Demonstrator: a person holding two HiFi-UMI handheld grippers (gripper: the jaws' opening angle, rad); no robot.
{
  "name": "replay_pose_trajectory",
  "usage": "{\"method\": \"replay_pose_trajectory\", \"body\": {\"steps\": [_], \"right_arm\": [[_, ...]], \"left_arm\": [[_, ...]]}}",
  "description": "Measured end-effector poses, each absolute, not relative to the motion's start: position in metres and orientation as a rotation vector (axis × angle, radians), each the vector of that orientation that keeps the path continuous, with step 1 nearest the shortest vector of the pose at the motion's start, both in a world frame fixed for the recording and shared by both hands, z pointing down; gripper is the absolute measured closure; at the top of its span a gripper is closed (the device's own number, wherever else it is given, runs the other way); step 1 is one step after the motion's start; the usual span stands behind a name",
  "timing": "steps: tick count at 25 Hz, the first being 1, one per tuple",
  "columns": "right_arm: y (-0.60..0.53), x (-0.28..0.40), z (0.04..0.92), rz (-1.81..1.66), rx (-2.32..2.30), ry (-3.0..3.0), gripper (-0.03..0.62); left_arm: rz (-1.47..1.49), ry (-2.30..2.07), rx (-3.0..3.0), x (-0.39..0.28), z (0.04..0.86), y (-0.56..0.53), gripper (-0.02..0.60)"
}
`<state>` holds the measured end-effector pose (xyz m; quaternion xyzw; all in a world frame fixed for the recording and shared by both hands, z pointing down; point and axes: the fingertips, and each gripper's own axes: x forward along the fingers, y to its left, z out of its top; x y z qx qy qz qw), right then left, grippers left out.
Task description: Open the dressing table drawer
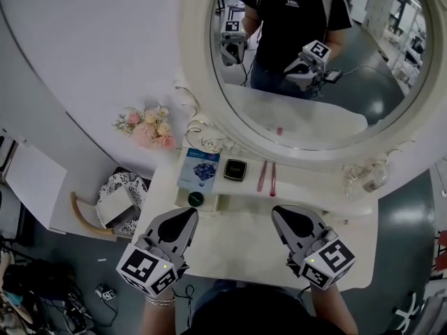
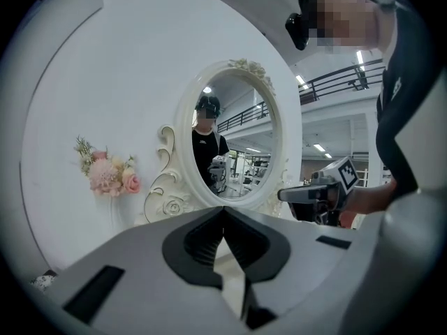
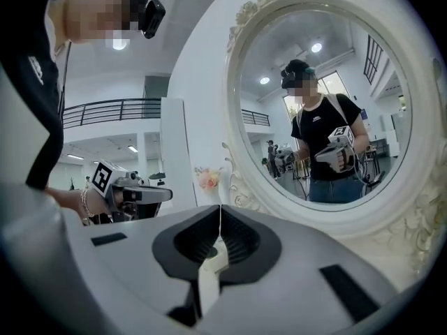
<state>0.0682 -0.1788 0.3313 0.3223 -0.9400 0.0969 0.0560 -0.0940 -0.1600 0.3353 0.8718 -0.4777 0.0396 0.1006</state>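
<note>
I had my left gripper and right gripper both clenched on nothing above the dressing table, its drawer out of sight, presumably under the near edge, so I judged the approach unstarted, and next I would need to lower one to find the handle.

Head view: from above the person, facing steeply down on the table and the mirror. The left tongs and right tongs sit close at the bottom edge.
Left gripper view: rides the left tongs, facing about level toward the mirror, near it. The right tongs show at its right.
Right gripper view: rides the right tongs, nearer the mirror. The left tongs show at its left.
Shared: the mirror and the flowers appear in all three views.
</note>
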Motion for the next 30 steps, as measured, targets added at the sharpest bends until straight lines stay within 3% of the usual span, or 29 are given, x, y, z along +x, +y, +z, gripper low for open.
{"method": "replay_pose_trajectory", "body": {"steps": [30], "right_arm": [[-0.195, 0.090, 0.229, -0.109, 1.045, -2.975, 0.577]], "left_arm": [[0.113, -1.497, 2.640, -0.105, 0.292, -0.179, 0.565]]}}
